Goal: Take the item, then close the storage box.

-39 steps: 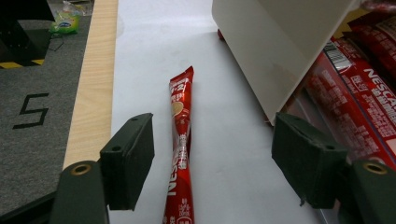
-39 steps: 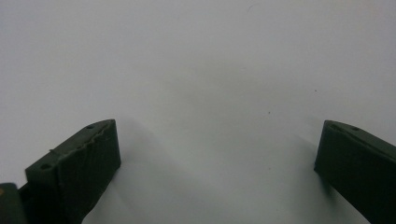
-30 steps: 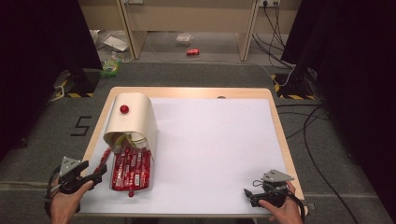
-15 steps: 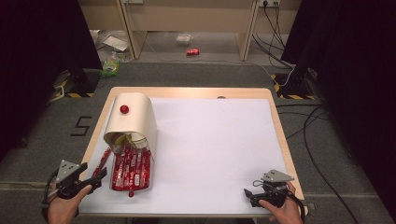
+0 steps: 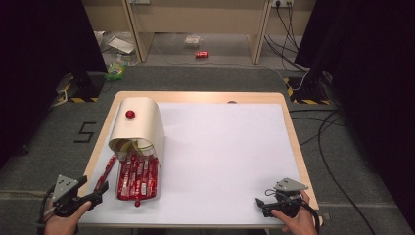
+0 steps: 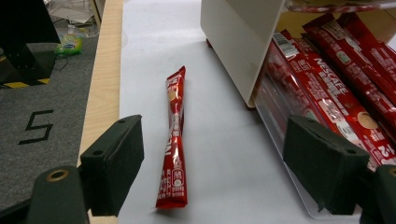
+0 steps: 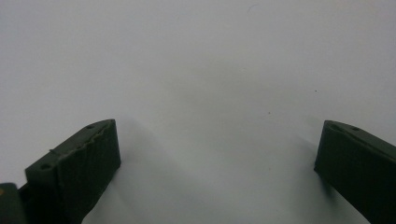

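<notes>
White tabletop (image 5: 230,156) | left gripper (image 6: 212,172) jaws just opening, red sachet (image 6: 173,140) lying loose between | right gripper (image 7: 217,172) released

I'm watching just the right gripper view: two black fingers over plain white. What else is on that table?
Observer: A cream box with a red knob sits at the left of the table.
Operator: Anything in it?
Observer: A clear tray packed with red coffee sticks pokes out of its open end.
Operator: And the other hand?
Observer: The left gripper, whose fingers have just been opening, faces one loose stick lying beside the tray, untouched.
</notes>
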Demonstrator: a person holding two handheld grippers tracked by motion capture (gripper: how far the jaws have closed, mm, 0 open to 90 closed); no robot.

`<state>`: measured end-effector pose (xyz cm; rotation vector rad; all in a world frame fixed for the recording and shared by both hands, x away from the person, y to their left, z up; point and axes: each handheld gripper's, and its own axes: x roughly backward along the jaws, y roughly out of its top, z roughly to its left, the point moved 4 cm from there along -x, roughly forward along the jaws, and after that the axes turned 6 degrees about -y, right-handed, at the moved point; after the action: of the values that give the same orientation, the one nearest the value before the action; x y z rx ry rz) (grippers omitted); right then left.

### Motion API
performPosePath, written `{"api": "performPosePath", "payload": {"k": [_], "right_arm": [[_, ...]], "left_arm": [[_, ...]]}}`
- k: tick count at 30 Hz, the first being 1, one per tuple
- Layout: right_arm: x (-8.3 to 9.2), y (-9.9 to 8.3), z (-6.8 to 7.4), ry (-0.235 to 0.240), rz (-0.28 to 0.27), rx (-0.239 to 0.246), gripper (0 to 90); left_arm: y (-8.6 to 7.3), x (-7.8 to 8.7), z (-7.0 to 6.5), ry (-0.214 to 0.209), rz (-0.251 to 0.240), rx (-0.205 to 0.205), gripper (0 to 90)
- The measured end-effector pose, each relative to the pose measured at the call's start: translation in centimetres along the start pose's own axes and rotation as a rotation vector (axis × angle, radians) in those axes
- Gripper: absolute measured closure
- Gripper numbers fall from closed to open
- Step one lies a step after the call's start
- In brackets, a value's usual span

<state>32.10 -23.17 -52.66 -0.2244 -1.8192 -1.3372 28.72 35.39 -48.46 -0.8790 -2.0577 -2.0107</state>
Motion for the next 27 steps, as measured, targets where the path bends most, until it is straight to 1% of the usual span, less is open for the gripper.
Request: {"api": "performPosePath", "payload": {"k": [2,14,20,27], "right_arm": [[0.0,0.0,0.0,0.0,0.0,0.001,0.4],[0.0,0.0,0.0,0.0,0.0,0.001,0.4],[0.0,0.0,0.0,0.0,0.0,0.001,0.4],[0.0,0.0,0.0,0.0,0.001,0.001,0.4]], "left_arm": [[-0.1,0.2,-0.3,-0.007,0.004,0.008,20.3],[-0.4,1.3,-1.4,-0.017,-0.008,-0.019,20.3],[-0.9,1.9,-2.0,-0.024,-0.007,-0.035,20.4],[-1.3,2.4,-2.5,-0.029,-0.007,-0.042,20.3]]}}
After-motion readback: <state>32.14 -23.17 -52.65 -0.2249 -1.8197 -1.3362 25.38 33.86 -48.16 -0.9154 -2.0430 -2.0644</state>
